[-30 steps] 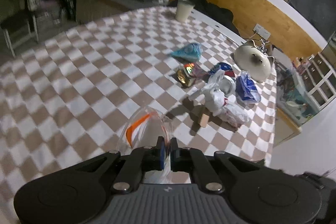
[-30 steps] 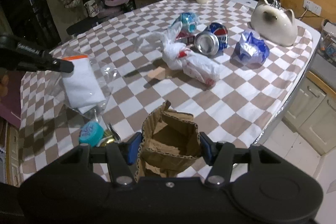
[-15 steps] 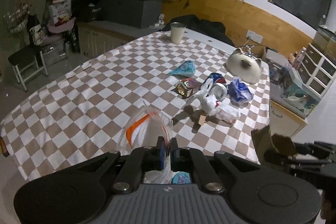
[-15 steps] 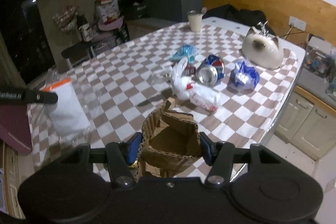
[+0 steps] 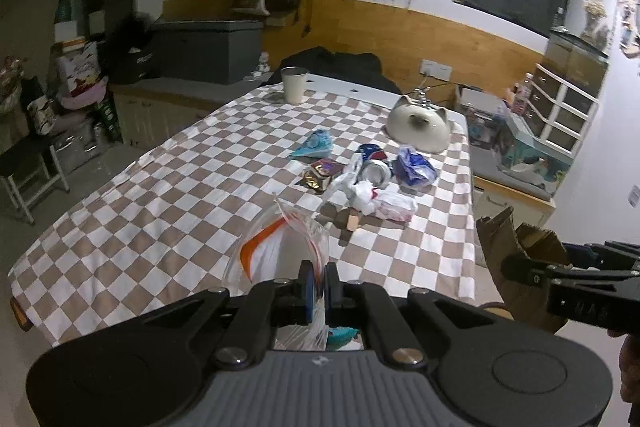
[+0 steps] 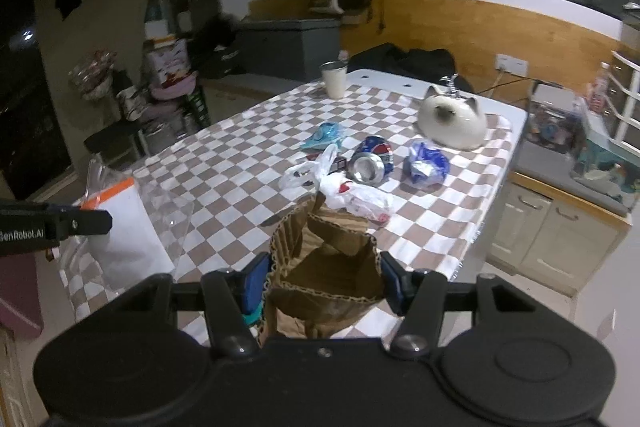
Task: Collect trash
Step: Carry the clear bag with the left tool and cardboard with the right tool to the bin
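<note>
Checkered tablecloth (image 5: 168, 203) covers one table strewn with trash as two grippers hold off its near edge.

Left gripper (image 5: 316, 285), nearly closed, pinches one clear zip bag (image 5: 280, 251); right gripper (image 6: 322, 279), spread wide, clamps one torn cardboard piece (image 6: 324, 267). Toward the far right corner lie one crushed can (image 6: 370, 163), two blue wrappers (image 6: 426, 165), one white plastic bag (image 6: 352, 197), beside one cat-shaped dish (image 6: 452, 125). One cup (image 5: 294, 85) stands at the far edge.

trash cluster (image 5: 372, 183) far right, near cloth (image 5: 168, 211) bare
</note>
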Tool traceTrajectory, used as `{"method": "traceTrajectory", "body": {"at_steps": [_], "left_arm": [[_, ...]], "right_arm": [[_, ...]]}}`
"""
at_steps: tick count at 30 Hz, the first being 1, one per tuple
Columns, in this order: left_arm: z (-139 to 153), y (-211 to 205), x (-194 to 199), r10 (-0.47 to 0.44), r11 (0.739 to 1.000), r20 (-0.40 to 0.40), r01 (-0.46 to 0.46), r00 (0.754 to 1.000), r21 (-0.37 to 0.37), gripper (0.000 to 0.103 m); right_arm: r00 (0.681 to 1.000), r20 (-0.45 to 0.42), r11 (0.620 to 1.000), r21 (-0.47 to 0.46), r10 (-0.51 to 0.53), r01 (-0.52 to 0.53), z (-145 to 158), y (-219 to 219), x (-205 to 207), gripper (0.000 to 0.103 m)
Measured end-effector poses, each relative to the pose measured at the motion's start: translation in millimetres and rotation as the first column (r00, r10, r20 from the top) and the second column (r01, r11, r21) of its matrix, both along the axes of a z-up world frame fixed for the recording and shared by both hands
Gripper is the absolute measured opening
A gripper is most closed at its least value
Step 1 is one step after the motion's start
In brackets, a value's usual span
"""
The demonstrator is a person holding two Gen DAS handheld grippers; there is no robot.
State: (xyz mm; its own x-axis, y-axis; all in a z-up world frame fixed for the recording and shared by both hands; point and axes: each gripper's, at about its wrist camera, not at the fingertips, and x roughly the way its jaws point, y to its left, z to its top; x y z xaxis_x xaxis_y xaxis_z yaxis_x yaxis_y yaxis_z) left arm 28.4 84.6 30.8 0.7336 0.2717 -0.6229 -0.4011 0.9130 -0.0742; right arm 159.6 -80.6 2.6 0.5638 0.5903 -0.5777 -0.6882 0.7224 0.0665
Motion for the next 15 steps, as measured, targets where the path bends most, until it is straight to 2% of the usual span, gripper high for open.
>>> {"method": "traceTrajectory", "body": {"at_steps": [9,15], "left_arm": [[7,-18,-6,-0.114,0.993,0.027,0.113,0.993,0.016,0.005],[8,-44,10,-0.231,0.973,0.05,0.231,0.972,0.01,0.005]], "right_arm": [[0.988,0.01,0.987,0.04,-0.156,0.155,9,-32,-30,0.058],[0.961,0.028,0.96,0.054,-0.276,0.274,16,-66,-41,0.058]]}}
